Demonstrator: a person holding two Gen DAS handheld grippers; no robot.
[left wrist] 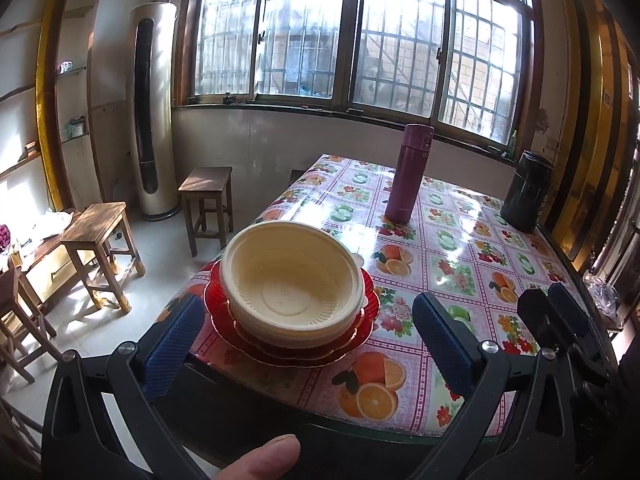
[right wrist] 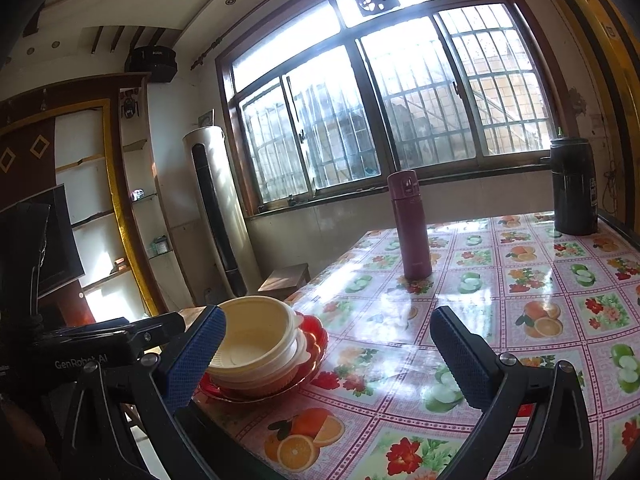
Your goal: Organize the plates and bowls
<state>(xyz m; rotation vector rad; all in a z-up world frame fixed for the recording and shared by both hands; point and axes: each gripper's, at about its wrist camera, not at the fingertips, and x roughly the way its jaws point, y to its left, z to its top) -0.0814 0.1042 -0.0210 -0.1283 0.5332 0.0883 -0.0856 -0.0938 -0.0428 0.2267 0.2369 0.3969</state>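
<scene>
A stack of cream plastic bowls (left wrist: 294,280) sits on red scalloped plates (left wrist: 292,344) at the table's near left corner. My left gripper (left wrist: 308,344) is open and empty, its blue pads on either side of the stack and a little short of it. The right gripper shows at the right of the left wrist view (left wrist: 554,308). In the right wrist view the bowls (right wrist: 256,336) and red plates (right wrist: 312,344) lie to the left. My right gripper (right wrist: 324,356) is open and empty over the tablecloth, with its left pad (right wrist: 196,356) in front of the bowls.
A fruit-patterned tablecloth (left wrist: 440,264) covers the table. A purple flask (left wrist: 410,174) and a black canister (left wrist: 526,192) stand at the far side. Wooden stools (left wrist: 100,248) and a tall floor air conditioner (left wrist: 154,108) stand left of the table.
</scene>
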